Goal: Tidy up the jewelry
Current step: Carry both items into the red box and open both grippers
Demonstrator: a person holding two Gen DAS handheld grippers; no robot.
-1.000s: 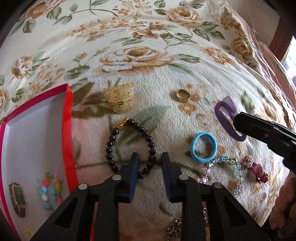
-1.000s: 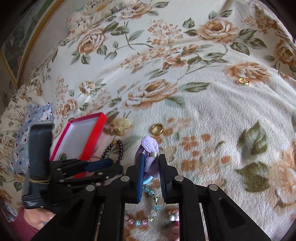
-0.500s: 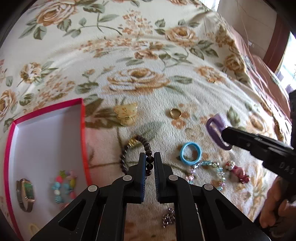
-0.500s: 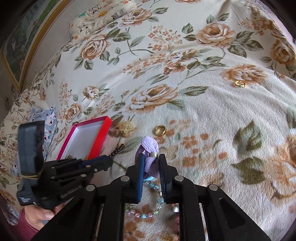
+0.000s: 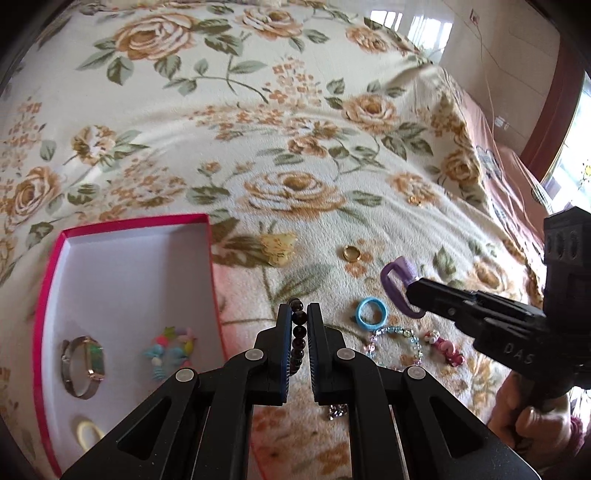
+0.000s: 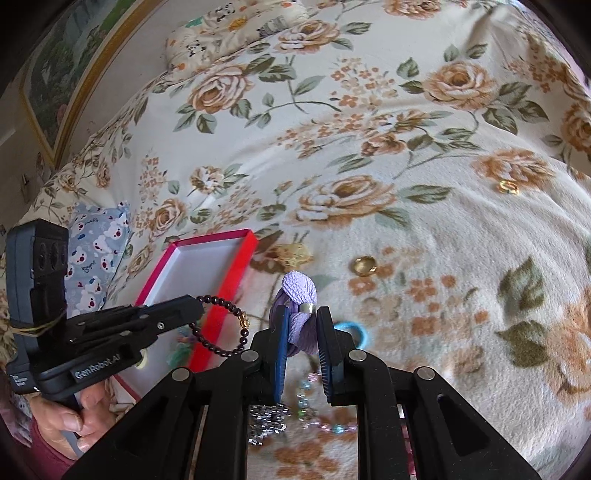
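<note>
dark glossy beaded bracelet [image 5: 298, 334], gold charm [image 6: 245, 320].

Whole scene sits on a bed with a cream blanket [image 5: 258, 122] covered in orange roses and green leaves. In the right wrist view, a framed picture [image 6: 62, 74] hangs on the wall at upper left, with a panda-print pillow [image 6: 236, 22] at top centre and a blue bear-print cushion [image 6: 92, 251] at left. In the left wrist view, a bright window [image 5: 569, 162] sits at the right edge, a pinkish sheet [image 5: 517, 173] beside it.
</note>
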